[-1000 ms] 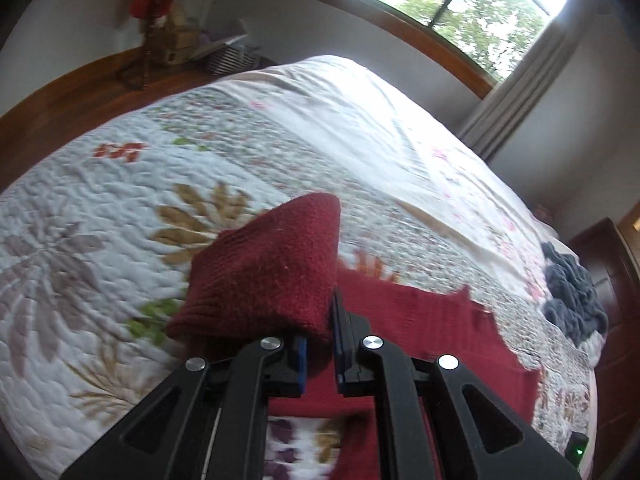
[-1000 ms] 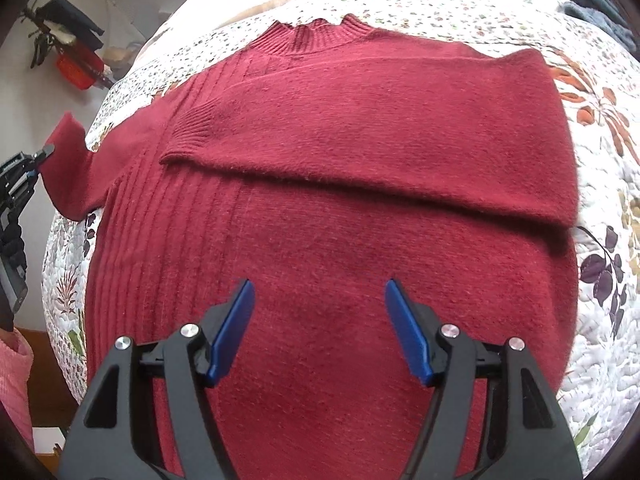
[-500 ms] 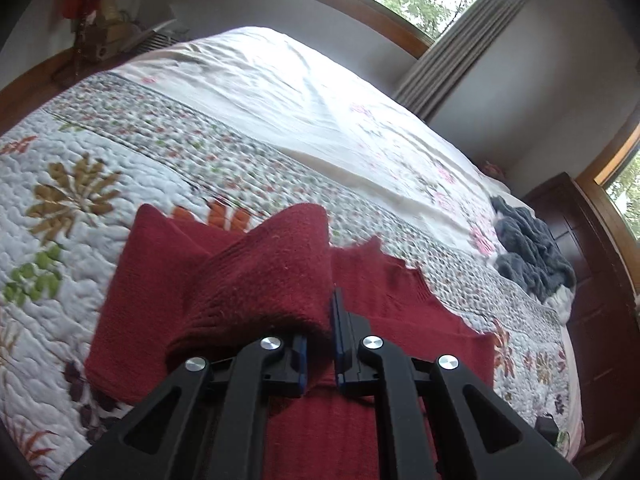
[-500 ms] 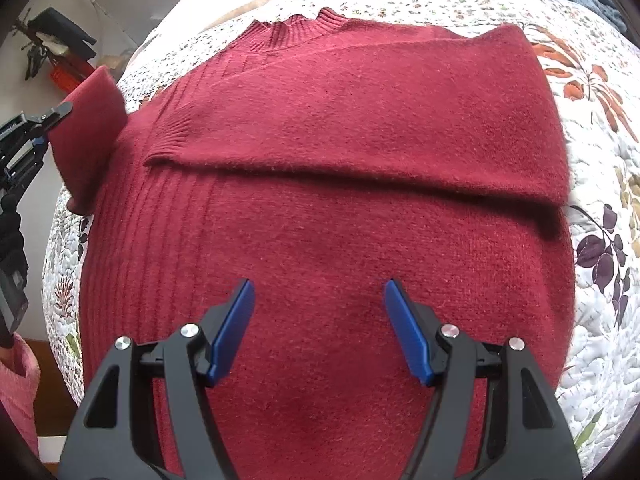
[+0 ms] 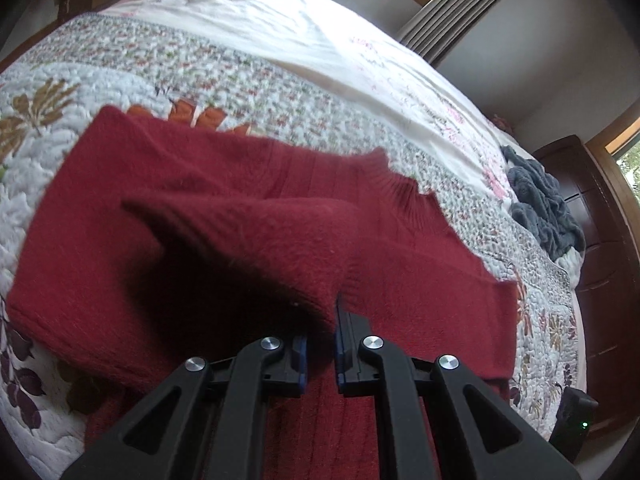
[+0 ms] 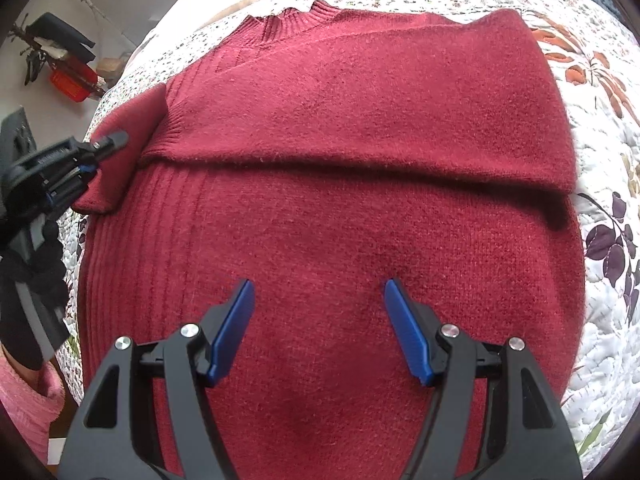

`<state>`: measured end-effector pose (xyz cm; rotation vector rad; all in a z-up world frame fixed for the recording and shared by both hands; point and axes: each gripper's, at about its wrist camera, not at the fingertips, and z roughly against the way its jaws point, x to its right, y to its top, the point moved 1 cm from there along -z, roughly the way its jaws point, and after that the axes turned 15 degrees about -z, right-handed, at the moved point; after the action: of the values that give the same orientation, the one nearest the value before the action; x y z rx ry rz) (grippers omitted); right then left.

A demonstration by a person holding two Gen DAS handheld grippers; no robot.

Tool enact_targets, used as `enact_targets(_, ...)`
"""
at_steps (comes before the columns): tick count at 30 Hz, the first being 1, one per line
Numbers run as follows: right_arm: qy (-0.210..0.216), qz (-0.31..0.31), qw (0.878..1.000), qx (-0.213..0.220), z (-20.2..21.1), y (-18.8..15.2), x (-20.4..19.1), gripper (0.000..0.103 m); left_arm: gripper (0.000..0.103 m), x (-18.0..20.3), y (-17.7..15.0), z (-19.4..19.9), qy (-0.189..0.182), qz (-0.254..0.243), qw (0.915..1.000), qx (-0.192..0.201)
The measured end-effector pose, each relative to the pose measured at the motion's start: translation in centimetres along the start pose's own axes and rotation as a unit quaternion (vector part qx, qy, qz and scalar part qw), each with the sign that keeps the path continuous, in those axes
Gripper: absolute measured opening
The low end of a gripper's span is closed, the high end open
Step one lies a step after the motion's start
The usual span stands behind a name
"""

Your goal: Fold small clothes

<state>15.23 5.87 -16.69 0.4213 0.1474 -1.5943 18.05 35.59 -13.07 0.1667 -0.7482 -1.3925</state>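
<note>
Bedroom, quilted floral bedspread [image 6: 608, 320] as my work surface, curtained window at the far wall. Red sweater [image 6: 328, 208] lies flat across the quilt, collar [image 6: 288, 24] pointing away from me, hem toward me. One sleeve [image 6: 360, 120] is already folded across the chest, its long axis running side to side.

My left gripper [image 5: 320, 332] is clamped narrow on the other sleeve's cuff [image 5: 304, 280], lifted off the body with a shadow under it. In the right wrist view that cuff hangs at the sweater's left edge, so the chest it has to land on lies toward my right, across the garment. Left arm is clearly the nearer one for this.

My right gripper [image 6: 316, 320] is spread wide, holding nothing, just over the lower body of the sweater; can't tell if it touches the knit.

Grey garment [image 5: 540, 204] sits well apart near the far side. Nothing blocks the sweep, I think; the right gripper is below the landing zone.
</note>
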Motion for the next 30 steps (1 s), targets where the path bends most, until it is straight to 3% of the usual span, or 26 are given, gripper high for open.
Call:
enact_targets(7,-0.001,0.001,1.0,-0.004,-0.5,0.0,0.0,0.067,0.015,-0.1,-1.4,-1.7,-0.011,-0.002,0.9995,-0.029)
enact_targets(11,0.004,-0.003,1.0,-0.01,-0.4,0.3,0.1,0.067,0.021,-0.3,-2.2,0.7,-0.033,-0.028,0.9982,-0.041)
enact_targets(13,0.006,-0.005,1.0,-0.012,-0.2,0.6,0.1,0.067,0.022,-1.3,-2.1,2.8,-0.03,-0.037,0.9984,-0.029)
enact_targets(17,0.015,-0.005,1.0,-0.009,0.5,1.1,-0.9,0.067,0.022,-5.3,-0.6,6.6,0.02,-0.021,0.9996,0.007)
enact_targets(18,0.021,-0.005,1.0,-0.009,0.7,1.2,-1.3,0.067,0.022,-6.6,0.1,7.1,0.05,-0.018,0.9985,0.008)
enact_targets(22,0.032,0.01,0.999,-0.01,1.1,1.9,-3.8,0.067,0.022,-9.9,1.8,6.3,0.118,-0.014,0.9926,-0.024)
enact_targets(30,0.052,0.049,0.997,-0.025,1.2,4.2,-10.1,0.067,0.022,-10.9,1.4,1.8,0.152,-0.053,0.984,-0.076)
